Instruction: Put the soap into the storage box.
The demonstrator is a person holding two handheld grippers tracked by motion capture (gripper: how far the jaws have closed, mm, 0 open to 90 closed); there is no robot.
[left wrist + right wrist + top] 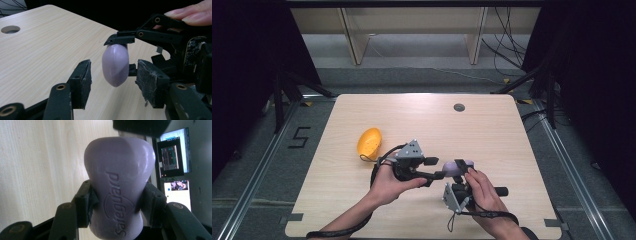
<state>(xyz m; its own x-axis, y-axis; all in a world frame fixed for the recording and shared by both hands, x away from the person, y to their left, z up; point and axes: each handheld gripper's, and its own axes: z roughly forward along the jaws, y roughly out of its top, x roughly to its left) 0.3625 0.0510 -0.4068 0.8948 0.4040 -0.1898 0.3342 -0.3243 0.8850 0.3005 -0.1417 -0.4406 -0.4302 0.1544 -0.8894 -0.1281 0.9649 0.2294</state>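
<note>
**Soap handoff, mid-air, left jaws lined up around it**

Nearest me, my right gripper [460, 172] is clamped on a purple soap bar [458, 166], holding it up off the wooden table [422, 117] close to the near edge, a bit right of centre. My jaws pinch it across the narrow waist, and the bar's long axis runs straight out along them, so the free rounded end sticks out past the pads.

My left gripper [435, 168] comes in from the left at the same height with its jaws spread apart. In the left gripper view the soap [115, 65] hangs in the gap between my two pads [85, 81], not touching either as far as I can tell, long axis upright there and crossing my jaw line. So the left is the one that has to close, squeezing the bar across its thin side.

Writing: the right gripper view reads "Safeguard", embossed along the soap [119, 192] with a curved shield outline.

Farther off to the left, a yellow bowl-like dish [369, 142] sits on the table, well apart from both grippers.
</note>
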